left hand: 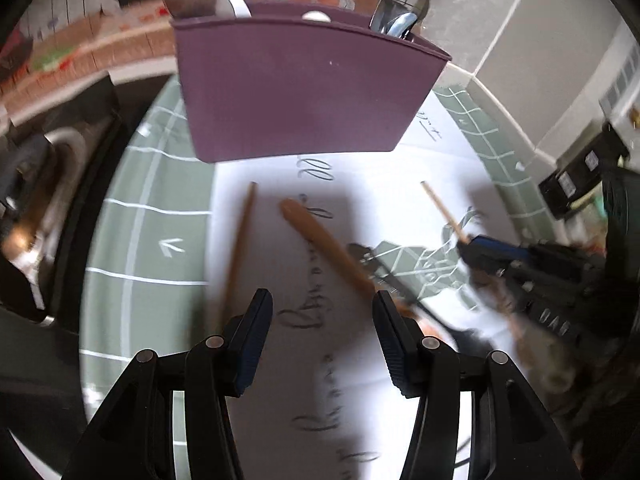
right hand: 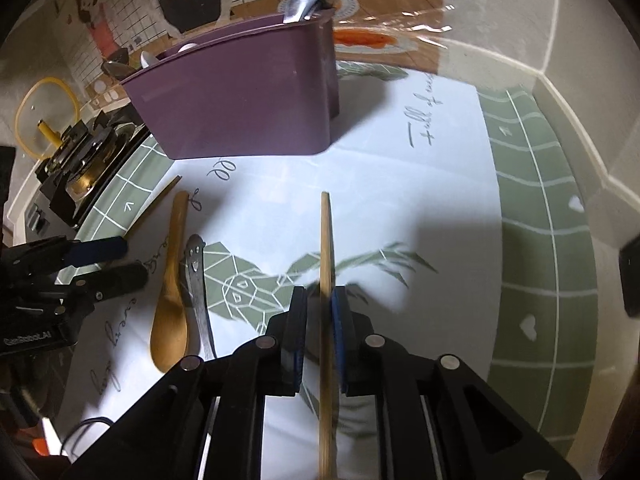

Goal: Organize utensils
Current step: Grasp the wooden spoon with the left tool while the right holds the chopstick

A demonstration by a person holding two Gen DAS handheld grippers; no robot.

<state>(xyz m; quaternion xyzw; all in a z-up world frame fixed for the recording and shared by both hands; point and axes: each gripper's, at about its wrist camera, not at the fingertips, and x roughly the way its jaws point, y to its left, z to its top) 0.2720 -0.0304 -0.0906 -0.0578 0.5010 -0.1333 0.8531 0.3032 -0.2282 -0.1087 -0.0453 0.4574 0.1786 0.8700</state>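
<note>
Left claw (left hand: 322,340) hangs with its jaws spread wide and nothing between them, over a white printed cloth (right hand: 420,200) on the tabletop. Left to right on the cloth lie a thin wooden chopstick (left hand: 240,248), a wooden spoon (right hand: 170,292) and a slim metal utensil (right hand: 198,300) just beside it. Right claw (right hand: 320,312) is clamped on another wooden chopstick (right hand: 326,248), with bare cloth ahead. Beyond stands a purple plastic utensil holder (right hand: 248,100) holding metal cutlery (right hand: 304,0).

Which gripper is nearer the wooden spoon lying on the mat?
Left. The left gripper hovers open beside the wooden spoon; the right gripper is farther off, shut on a chopstick.
</note>
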